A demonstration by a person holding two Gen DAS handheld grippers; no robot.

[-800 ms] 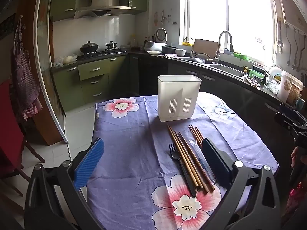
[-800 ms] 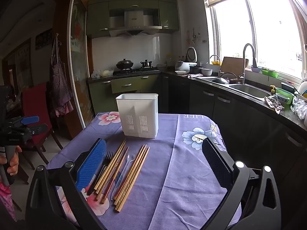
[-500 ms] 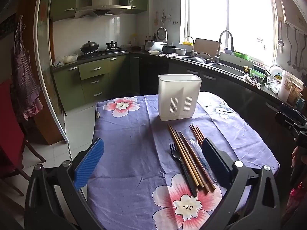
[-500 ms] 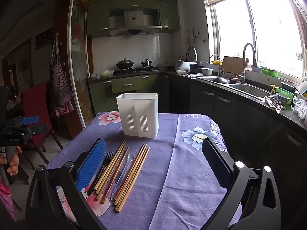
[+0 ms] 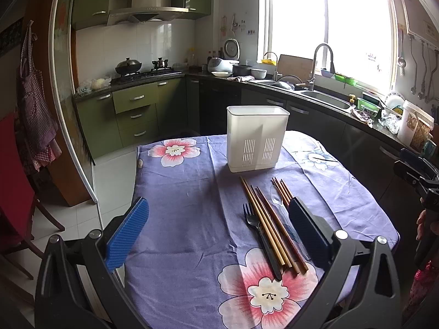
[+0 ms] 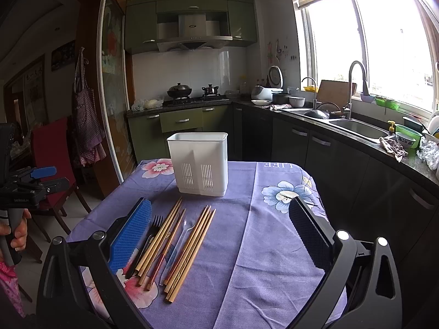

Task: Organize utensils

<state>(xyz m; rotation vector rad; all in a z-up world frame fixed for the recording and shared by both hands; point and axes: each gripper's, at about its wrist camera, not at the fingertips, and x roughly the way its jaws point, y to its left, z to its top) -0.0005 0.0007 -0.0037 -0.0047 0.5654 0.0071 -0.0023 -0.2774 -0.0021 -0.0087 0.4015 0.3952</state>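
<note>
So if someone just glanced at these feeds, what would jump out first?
Probably the white utensil holder standing upright mid-table on the purple floral tablecloth. Just in front of it lies a loose row of wooden chopsticks, a black fork and a clear plastic spoon. Both grippers, left and right, hang open and empty.

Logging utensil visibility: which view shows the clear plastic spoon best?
Right wrist view: the clear plastic spoon lies whole between chopsticks. The left wrist view shows only its bowl; that gripper's pad hides the handle.

Both tools hover with jaws spread wide and nothing between them: left tool (image 5: pixel 219 235), right tool (image 6: pixel 221 237), each hand-held.
</note>
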